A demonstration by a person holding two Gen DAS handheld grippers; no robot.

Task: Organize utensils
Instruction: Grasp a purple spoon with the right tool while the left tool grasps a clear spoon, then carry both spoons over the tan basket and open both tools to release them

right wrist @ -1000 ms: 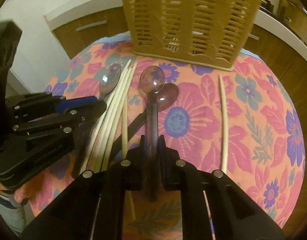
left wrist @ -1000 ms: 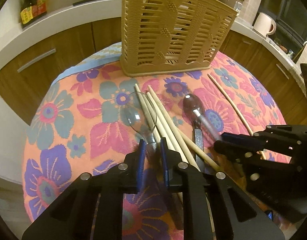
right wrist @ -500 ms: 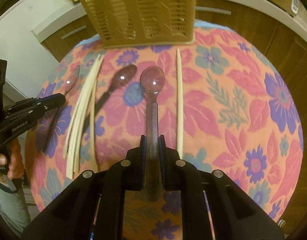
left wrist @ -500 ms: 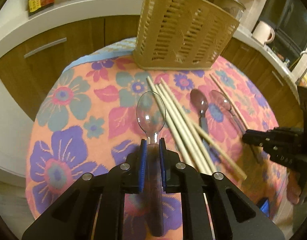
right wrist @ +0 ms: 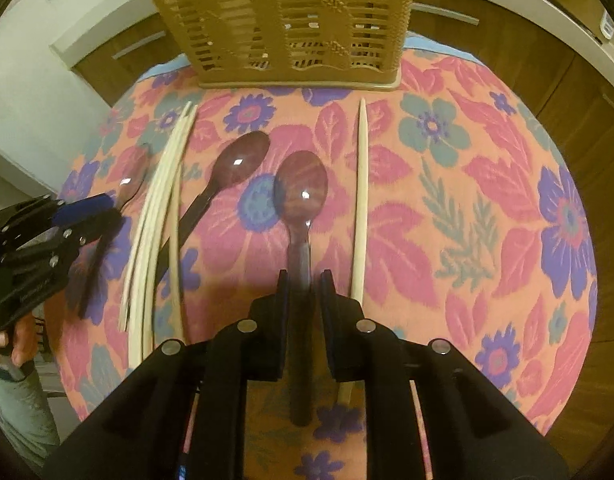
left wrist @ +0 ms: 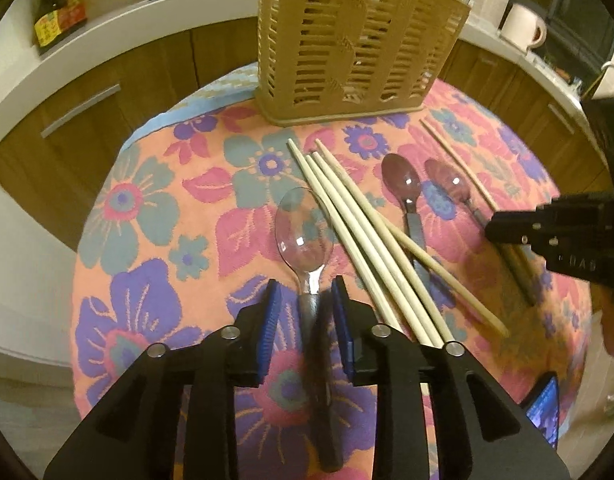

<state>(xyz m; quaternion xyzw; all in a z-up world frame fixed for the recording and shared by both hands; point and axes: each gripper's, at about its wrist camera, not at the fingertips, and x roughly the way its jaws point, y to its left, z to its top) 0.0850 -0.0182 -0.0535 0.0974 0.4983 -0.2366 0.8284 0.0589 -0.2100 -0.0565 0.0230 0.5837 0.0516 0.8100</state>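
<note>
Visibly, slatted basket (left wrist: pixel 359 40) upright (contents indiscernible), spoons (right wrist: pixel 301 190) outside.

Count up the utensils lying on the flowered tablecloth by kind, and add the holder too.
Spoons: 3 (clear spoon, dark spoon, purplish spoon)
Chopsticks: 5, as far as I can tell (bundle of four, lone chopstick)
Utensil holder: 1
Total: 9

a floral cloth (left wrist: pixel 147 216) covers the table; a dark bottle (left wrist: pixel 59 4) and white mug (left wrist: pixel 521 28) stand on the counter (left wrist: pixel 119 36).
</note>
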